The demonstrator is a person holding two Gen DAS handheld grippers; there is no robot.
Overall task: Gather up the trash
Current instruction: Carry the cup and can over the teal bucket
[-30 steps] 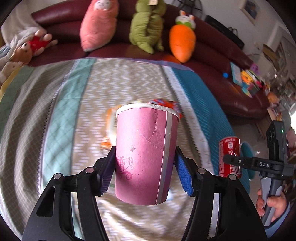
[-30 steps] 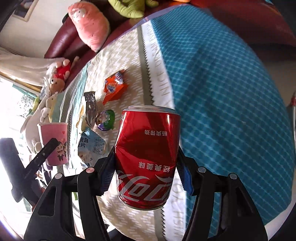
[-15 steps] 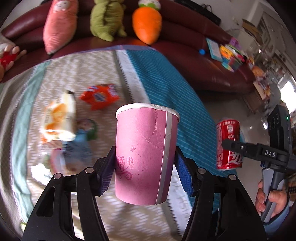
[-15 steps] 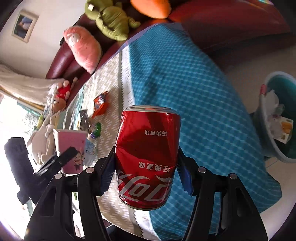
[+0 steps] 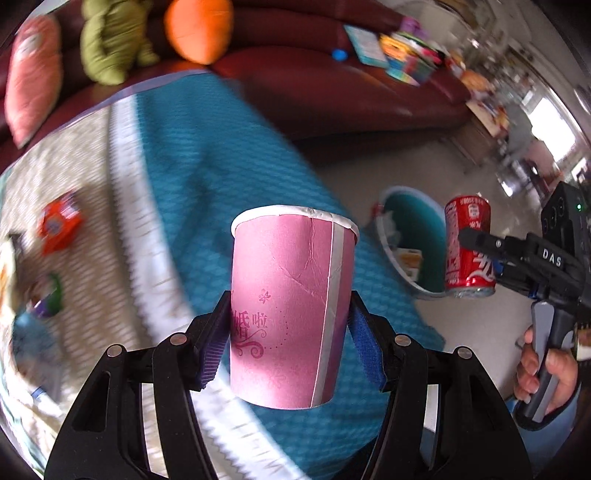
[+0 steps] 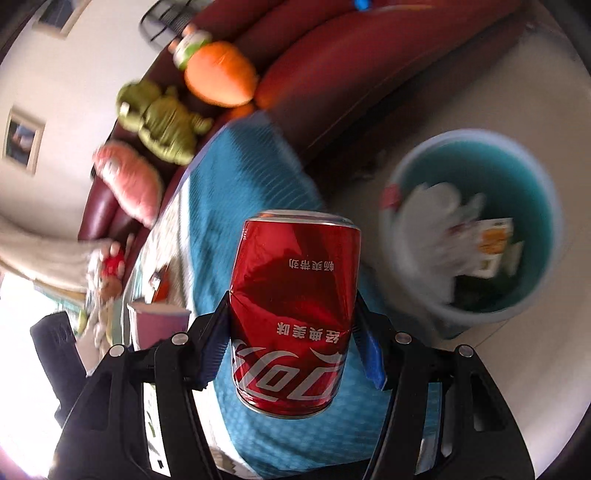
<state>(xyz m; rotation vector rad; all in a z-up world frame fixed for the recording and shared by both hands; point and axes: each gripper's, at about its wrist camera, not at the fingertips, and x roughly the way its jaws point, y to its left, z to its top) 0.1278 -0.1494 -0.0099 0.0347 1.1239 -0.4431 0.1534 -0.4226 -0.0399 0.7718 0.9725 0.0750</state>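
My left gripper [image 5: 291, 343] is shut on an upright pink paper cup [image 5: 291, 306], held in the air over the teal part of the tablecloth [image 5: 207, 173]. My right gripper [image 6: 291, 341] is shut on a dented red cola can [image 6: 291, 314], held above the table's right edge. The can [image 5: 468, 247] and right gripper also show in the left wrist view, beside a teal trash bin [image 5: 413, 236] on the floor. The bin [image 6: 476, 229] holds papers and wrappers. Loose wrappers lie on the table: an orange one [image 5: 61, 221] and a green one [image 5: 48, 299].
A dark red sofa [image 5: 332, 81] stands behind the table with pink [image 5: 31, 77], green [image 5: 110, 44] and orange [image 5: 199, 29] plush toys. Books lie on the sofa's right end [image 5: 399, 59]. Bare floor [image 5: 480, 339] lies around the bin.
Both grippers have swung right, away from the wrappers, carrying the cup and the can. The trash bin has come much closer in the right wrist view.
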